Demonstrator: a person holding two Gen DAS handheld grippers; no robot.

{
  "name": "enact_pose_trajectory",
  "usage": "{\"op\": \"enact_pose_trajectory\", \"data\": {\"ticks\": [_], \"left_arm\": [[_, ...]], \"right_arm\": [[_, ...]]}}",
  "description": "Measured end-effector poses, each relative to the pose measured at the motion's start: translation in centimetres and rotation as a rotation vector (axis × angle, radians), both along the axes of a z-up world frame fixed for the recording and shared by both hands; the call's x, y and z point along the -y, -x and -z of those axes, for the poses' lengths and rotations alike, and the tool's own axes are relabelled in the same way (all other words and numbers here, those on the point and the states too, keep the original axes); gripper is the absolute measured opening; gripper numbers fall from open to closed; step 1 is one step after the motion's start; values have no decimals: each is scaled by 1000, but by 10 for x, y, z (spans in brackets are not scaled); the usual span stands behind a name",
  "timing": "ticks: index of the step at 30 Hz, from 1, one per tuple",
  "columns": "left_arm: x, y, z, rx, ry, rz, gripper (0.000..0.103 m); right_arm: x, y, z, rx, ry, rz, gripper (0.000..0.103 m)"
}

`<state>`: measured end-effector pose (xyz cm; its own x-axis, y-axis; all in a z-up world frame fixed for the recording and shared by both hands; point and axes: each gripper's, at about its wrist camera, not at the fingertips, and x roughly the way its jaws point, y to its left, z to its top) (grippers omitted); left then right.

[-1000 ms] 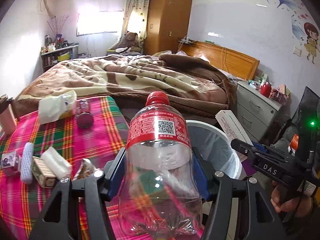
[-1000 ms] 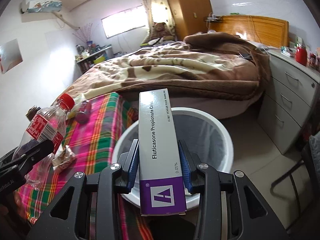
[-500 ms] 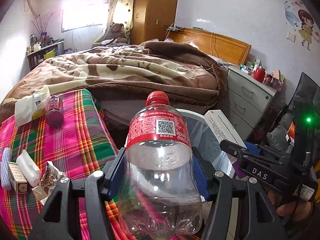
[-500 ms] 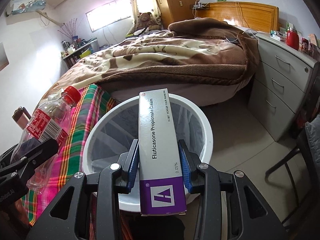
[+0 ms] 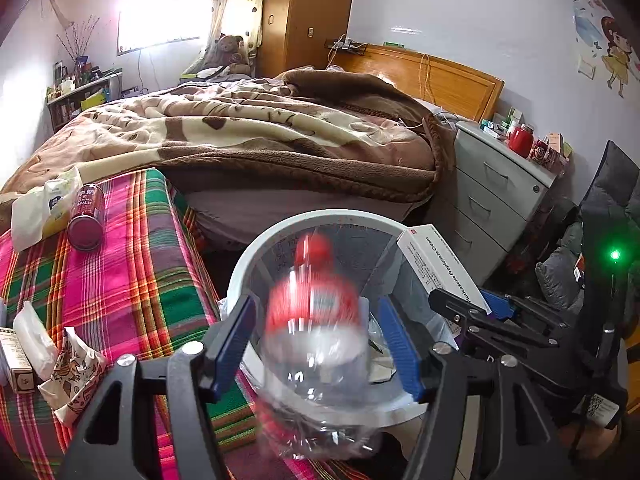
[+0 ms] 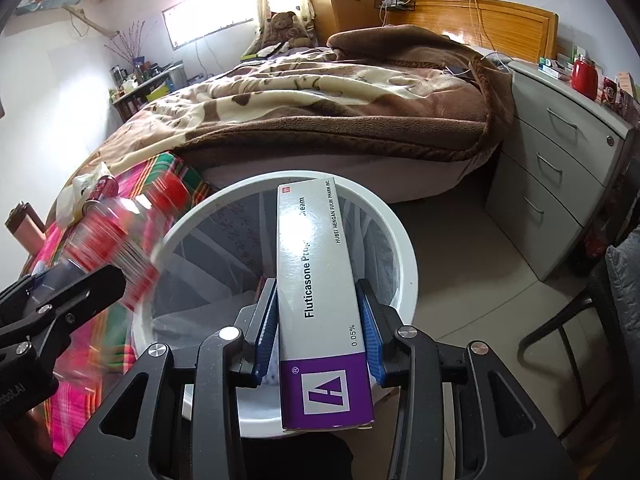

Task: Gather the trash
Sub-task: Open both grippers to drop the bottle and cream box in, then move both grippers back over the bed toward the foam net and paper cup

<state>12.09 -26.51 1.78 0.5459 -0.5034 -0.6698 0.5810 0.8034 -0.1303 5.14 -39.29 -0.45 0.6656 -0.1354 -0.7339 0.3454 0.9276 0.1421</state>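
A clear plastic bottle (image 5: pixel 316 320) with a red label and cap shows blurred between the blue pads of my left gripper (image 5: pixel 316 308). The jaws are opening, with gaps on both sides of the bottle, which hangs over the white bin (image 5: pixel 248 264). In the right wrist view the same bottle (image 6: pixel 116 240) is a smear beside the bin's rim (image 6: pixel 404 240). My right gripper (image 6: pixel 318 300) is shut on a grey and purple cream box (image 6: pixel 320 272), upright above the bin's mouth. The box (image 5: pixel 440 264) and right gripper (image 5: pixel 472 308) also appear at the bin's right in the left wrist view.
A plaid-covered table (image 5: pixel 132 280) left of the bin carries a red can (image 5: pixel 86 216), a tissue pack (image 5: pixel 40 208), wrappers (image 5: pixel 72 376) and a small box (image 5: pixel 16 360). Behind lie a bed (image 5: pixel 260 132) and grey drawers (image 5: pixel 496 192). A chair (image 6: pixel 580 320) stands right.
The left jaws have spread and the bottle has slipped free, tipping down toward the bin. Both grippers have come closer over the bin. The right one still grips the box.
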Motion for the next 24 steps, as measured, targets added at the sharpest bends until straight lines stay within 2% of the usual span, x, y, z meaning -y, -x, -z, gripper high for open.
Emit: {"op": "enact_pose_trajectory", "data": {"ticks": [1,4,9,24], "left_arm": [[-1,1,-1,2,6,0,78],[-4,1,-2,3,14,-1,79],[-15,2,-4,3,21,-17,79],[-65,6,-20,42,52,-85,79]], "right_arm": [[0,1,0,-1,-1,-1,39],[0,3,-2,6,0,5,41],[-1,5,-7,24,-5,5,54],[-35,1,-23,79,1,-43,55]]}}
